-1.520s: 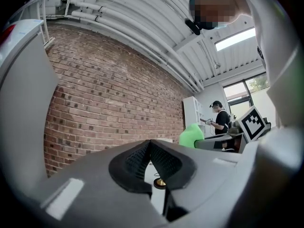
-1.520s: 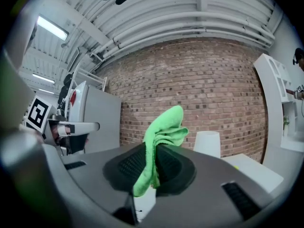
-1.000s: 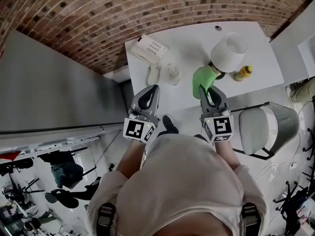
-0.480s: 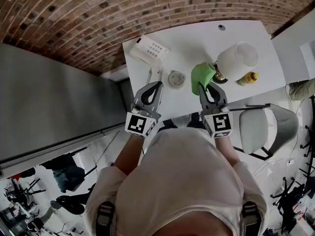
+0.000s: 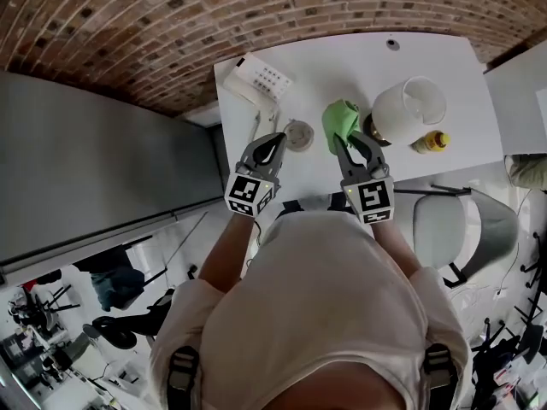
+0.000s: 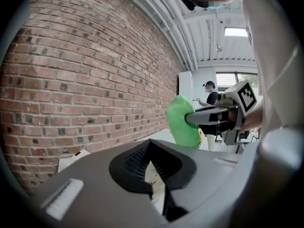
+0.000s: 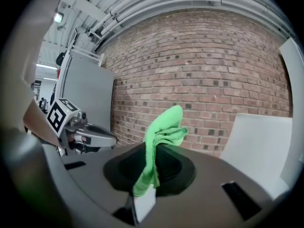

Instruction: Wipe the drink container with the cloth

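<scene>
Standing on the white table [image 5: 342,62], the drink container [image 5: 408,109] is a pale translucent vessel with its open mouth upward. In the head view its long axis runs from a dark base at lower left to the rim at upper right. Only the head view shows it; neither gripper view does.

The green cloth [image 5: 342,118] is just beside the container on its left; contact between them cannot be confirmed. The right gripper [image 5: 344,141] is closed on the cloth. The right gripper view gives the detail missing from above: the cloth [image 7: 161,132] is pinched between the jaws with its long axis upright. A bunched end rises above the jaw tips and a narrower tail hangs into the hollow behind them. The left gripper view shows the cloth [image 6: 183,122] from the side as a rounded bundle at the end of the right gripper.

The left gripper [image 5: 278,139] is held level with the right, near it but apart. Its own view shows the jaws drawn together with nothing between them.

A small round white object [image 5: 298,134] lies just ahead of the left gripper. A white keypad device [image 5: 261,79] lies beyond it, towards the brick wall [image 5: 171,24]. A yellow bottle [image 5: 432,142] stands just right of the container.
</scene>
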Action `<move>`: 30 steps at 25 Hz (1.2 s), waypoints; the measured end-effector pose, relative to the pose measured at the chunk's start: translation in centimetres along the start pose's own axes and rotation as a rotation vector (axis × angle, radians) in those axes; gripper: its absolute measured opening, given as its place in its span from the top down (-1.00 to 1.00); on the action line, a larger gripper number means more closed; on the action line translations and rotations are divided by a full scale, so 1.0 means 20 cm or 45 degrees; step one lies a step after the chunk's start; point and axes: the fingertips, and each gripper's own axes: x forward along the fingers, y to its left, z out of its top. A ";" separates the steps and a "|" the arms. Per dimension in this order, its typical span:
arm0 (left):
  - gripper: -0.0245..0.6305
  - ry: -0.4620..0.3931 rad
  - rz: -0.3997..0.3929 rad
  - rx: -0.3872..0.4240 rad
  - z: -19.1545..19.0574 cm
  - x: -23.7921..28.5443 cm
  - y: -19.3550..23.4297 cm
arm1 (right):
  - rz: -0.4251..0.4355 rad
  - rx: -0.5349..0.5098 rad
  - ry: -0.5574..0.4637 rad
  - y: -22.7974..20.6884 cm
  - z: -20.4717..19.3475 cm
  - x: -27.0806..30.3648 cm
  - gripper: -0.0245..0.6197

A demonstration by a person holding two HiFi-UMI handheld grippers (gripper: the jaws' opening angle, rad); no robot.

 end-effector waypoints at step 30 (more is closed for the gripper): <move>0.90 0.398 -0.041 0.009 -0.41 0.23 0.02 | 0.364 0.019 0.356 0.03 -0.61 0.44 0.79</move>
